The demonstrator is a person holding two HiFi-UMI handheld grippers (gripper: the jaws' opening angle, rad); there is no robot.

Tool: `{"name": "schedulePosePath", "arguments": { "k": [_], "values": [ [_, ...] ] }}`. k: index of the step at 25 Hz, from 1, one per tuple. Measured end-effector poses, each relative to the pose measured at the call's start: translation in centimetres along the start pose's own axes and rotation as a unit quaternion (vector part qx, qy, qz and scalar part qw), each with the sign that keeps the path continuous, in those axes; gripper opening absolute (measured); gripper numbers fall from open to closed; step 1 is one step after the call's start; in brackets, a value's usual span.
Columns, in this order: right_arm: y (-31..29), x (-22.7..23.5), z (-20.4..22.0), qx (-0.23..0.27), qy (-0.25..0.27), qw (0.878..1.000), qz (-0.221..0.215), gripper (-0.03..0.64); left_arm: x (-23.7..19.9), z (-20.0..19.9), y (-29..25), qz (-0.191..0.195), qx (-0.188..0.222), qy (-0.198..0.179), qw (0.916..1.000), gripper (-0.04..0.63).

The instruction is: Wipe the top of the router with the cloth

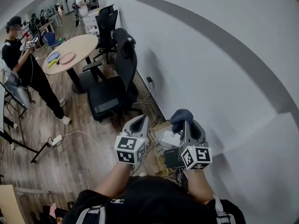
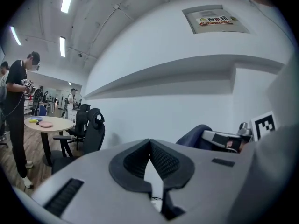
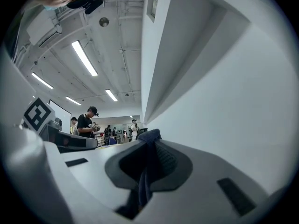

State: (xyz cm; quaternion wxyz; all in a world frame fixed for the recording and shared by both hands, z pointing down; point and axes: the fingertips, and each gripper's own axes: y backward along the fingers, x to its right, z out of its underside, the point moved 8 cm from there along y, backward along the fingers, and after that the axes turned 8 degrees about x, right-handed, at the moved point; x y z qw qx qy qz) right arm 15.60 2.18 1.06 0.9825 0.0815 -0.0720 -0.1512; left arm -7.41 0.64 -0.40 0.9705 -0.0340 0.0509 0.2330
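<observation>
Left gripper [image 1: 141,119]: jaws together, nothing between | right gripper [image 1: 188,122]: clamped on dark blue cloth [image 1: 180,115] | cloth: bunched at the jaw tips, beside the white wall [image 1: 210,55], above tangled cables [image 1: 158,148] on the floor [image 1: 79,157]

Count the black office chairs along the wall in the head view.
2. One chair stands nearest, beside the round table; the other chair is farther along the wall. More may be hidden behind it.
</observation>
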Motion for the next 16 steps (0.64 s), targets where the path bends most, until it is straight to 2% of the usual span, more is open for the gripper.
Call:
{"name": "schedulePosePath", "arguments": {
  "k": [16],
  "values": [
    [0.6, -0.5, 0.7, -0.017, 0.015, 1.0, -0.015, 0.005, 1.6, 0.2, 0.8, 0.005, -0.003, -0.005, 1.0, 0.001]
  ]
}}
